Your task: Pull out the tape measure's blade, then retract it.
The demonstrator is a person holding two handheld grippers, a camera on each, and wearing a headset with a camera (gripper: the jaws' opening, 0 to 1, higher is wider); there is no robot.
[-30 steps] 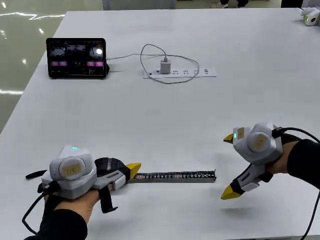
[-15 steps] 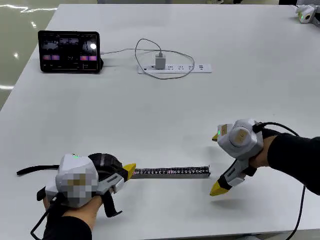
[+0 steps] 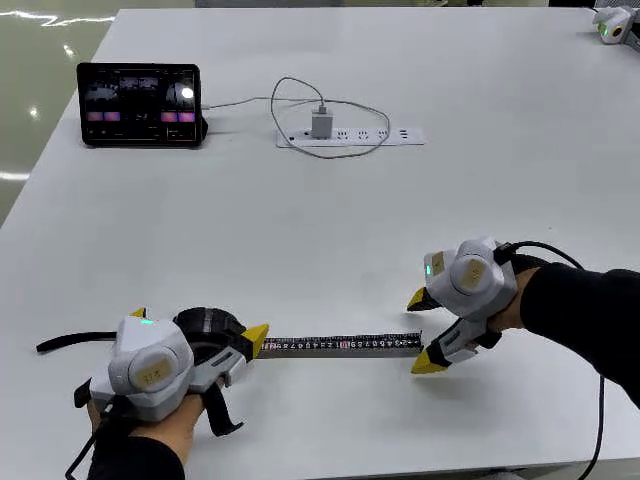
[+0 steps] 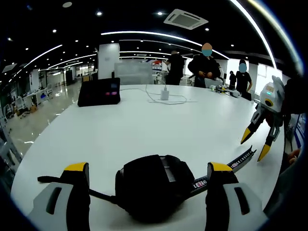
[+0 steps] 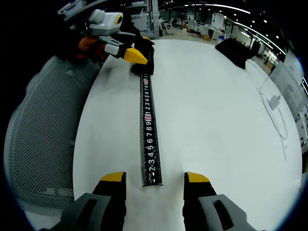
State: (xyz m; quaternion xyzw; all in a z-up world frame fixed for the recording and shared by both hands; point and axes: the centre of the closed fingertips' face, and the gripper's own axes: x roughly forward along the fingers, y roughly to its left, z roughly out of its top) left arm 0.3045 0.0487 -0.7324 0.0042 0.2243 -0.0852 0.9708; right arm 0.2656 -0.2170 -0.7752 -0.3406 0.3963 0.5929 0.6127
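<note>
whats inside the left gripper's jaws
The black tape measure case sits between the left gripper's open jaws, its blade running out. The case hides the table right beneath it.

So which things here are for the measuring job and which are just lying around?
For the job: tape measure, its pulled-out blade, left tool, right tool.
Just lying about: tablet, power strip, plugged-in charger.

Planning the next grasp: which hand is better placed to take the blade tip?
Right. The right tongs, open, straddle the blade's free end on the table; the left tongs sit around the case at the far end.
</note>
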